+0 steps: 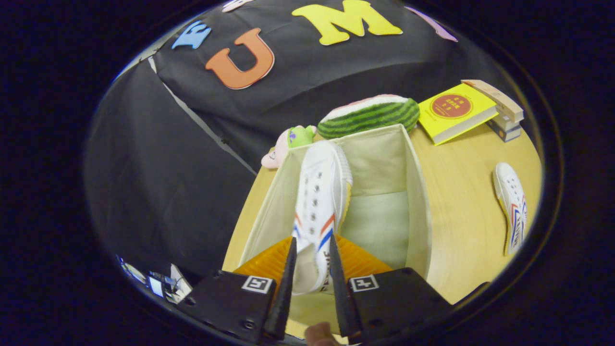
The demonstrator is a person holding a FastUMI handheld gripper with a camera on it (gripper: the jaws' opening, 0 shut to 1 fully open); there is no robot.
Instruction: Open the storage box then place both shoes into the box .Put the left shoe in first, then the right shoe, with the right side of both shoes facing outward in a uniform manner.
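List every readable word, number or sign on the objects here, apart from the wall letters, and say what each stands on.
None reads clearly.
Dark lettering on the white shoe, clamped in the gripper over the storage box: blurred.
Red emblem on the yellow book: too small.

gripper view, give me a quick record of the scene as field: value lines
gripper: shut on the held shoe, fingers pressing its heel end from both sides
held shoe: white with red and blue stripes, toe pointing into the box
box: open, cream fabric, on the table
second shoe: lying on the table beside the box, outside it
table: light wood
beyond box: watermelon plush, small plush, books
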